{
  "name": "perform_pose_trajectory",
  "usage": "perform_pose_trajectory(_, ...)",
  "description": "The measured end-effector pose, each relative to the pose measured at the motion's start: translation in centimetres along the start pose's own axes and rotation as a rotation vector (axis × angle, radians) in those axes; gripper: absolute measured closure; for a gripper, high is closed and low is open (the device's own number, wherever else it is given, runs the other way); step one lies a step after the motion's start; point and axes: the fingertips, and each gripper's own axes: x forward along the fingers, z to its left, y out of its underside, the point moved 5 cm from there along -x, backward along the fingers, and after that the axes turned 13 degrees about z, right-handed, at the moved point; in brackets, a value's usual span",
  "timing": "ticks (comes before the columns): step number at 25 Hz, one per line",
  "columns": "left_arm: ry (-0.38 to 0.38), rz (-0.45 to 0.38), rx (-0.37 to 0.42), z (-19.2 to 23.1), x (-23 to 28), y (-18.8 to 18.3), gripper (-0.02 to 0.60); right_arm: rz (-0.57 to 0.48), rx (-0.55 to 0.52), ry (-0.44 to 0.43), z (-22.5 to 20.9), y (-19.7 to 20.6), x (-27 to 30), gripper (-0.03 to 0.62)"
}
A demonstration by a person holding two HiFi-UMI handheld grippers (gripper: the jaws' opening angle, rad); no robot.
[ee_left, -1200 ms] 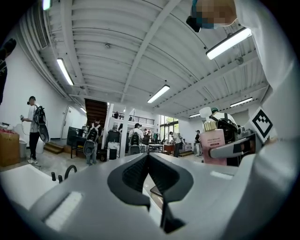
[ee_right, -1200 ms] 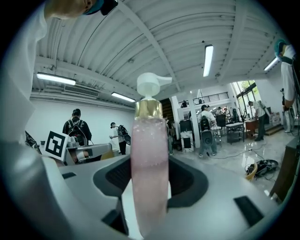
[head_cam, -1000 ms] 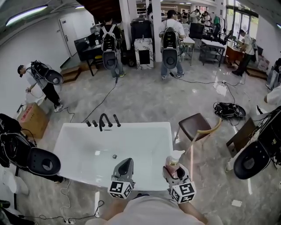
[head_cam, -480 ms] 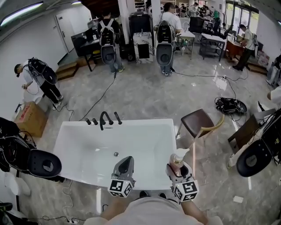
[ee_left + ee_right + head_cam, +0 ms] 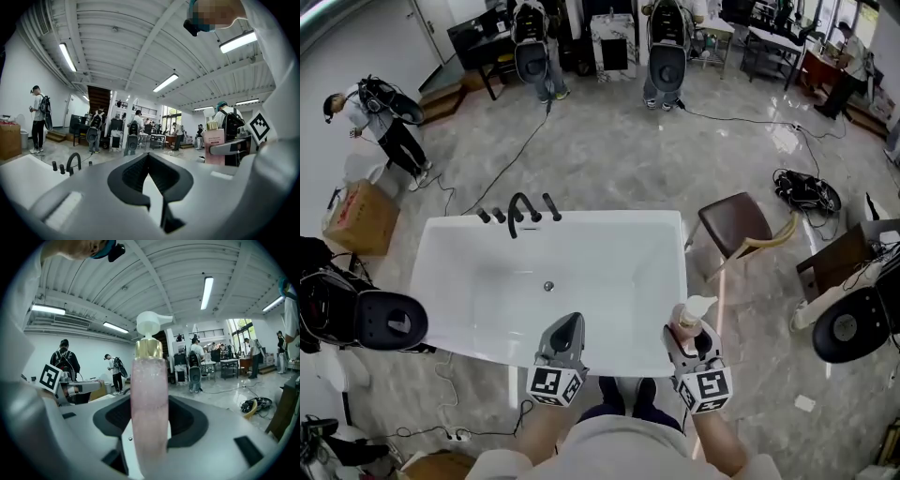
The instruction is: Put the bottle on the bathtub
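Task incomplete. The right claw [image 5: 694,339] is clenched on 1 translucent pink pump bottle [image 5: 686,317] with a gold collar, held upright by the near right corner of the white bathtub [image 5: 609,230]. The left claw [image 5: 567,328] is closed and empty. Placement and release remain outstanding.
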Motion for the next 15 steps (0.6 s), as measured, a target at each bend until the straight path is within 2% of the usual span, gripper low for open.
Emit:
perform_pose_trajectory(8, -0.004, 0.028, -0.004, 0.7, 3.3, 3.5, 0.572, 0.052, 0.034, 0.011, -2.5, 4.8, 4.1, 0.376)
perform_pose_trajectory(15, -0.009, 0.087, -0.026, 2.0, 6.2, 8.8, 0.572, 0.11, 0.045, 0.001, -3.2, 9.9, 8.7, 0.376)
